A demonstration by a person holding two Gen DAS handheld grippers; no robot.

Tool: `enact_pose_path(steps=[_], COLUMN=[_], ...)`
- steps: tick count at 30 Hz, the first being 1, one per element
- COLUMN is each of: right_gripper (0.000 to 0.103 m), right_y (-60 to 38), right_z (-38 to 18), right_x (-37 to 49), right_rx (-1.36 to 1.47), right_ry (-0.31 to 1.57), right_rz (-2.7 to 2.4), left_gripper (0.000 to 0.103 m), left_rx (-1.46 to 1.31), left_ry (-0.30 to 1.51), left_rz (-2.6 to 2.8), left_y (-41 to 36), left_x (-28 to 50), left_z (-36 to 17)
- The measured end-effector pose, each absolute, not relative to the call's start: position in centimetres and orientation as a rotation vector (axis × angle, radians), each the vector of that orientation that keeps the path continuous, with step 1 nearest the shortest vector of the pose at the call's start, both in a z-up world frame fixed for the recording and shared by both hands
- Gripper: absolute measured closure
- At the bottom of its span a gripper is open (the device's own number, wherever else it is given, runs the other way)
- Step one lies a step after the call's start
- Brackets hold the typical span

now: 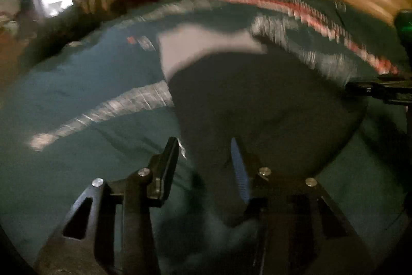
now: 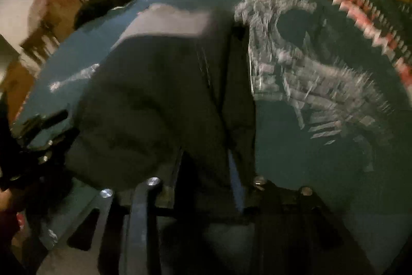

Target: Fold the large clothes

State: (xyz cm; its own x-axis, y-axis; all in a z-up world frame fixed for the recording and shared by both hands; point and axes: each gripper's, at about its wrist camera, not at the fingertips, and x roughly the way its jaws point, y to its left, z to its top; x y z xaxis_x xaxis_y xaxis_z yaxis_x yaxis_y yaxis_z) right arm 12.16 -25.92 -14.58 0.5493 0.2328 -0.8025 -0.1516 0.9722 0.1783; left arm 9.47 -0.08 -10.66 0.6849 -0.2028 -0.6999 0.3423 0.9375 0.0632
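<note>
Both views are blurred. A dark grey garment (image 1: 257, 107) with a pale lining patch at its far end lies on a teal spread (image 1: 77, 94) bearing white and red patterns. The left claw (image 1: 206, 146) stands open over the garment's near edge, nothing pressed between its fingers. The right claw (image 2: 206, 159) is parted too; dark cloth lies between its fingers, but whether it is gripped cannot be told.

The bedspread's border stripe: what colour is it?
Red and white border stripe on the teal bedspread; clearest in the right wrist view.
</note>
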Motion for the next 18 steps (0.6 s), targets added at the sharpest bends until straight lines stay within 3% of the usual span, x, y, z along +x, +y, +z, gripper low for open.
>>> enact_pose_path(steps=[2, 3, 4, 6, 7, 11, 18], right_gripper=[0.064, 0.060, 0.053, 0.009, 0.001, 0.000, 0.000], right_y=[-25.4, -25.1, -24.8, -24.0, -23.8, -22.7, -20.8], right_z=[-9.6, -7.1, -4.8, 0.0, 2.1, 8.9, 8.7], right_x=[9.4, 7.9, 6.4, 2.4, 0.5, -7.2, -11.5], right_rx=[0.103, 0.092, 0.080, 0.041, 0.027, -0.002, 0.032], right_ry=[0.845, 0.788, 0.728, 0.583, 0.518, 0.336, 0.536], right_rz=[0.242, 0.229, 0.216, 0.173, 0.147, 0.051, 0.028], left_gripper=[0.044, 0.018, 0.000, 0.000, 0.000, 0.000, 0.000], left_rx=[0.162, 0.148, 0.126, 0.091, 0.063, 0.001, -0.019], left_ry=[0.695, 0.665, 0.597, 0.507, 0.463, 0.492, 0.682], left_rz=[-0.264, -0.240, -0.188, -0.116, -0.080, 0.030, -0.032], left_y=[0.4, 0.6, 0.9, 1.5, 1.6, 2.0, 1.4], left_x=[7.6, 6.9, 5.4, 3.3, 1.9, -0.2, -1.3], left_z=[-6.4, -4.8, -2.2, 0.7, 2.5, 4.1, 1.6])
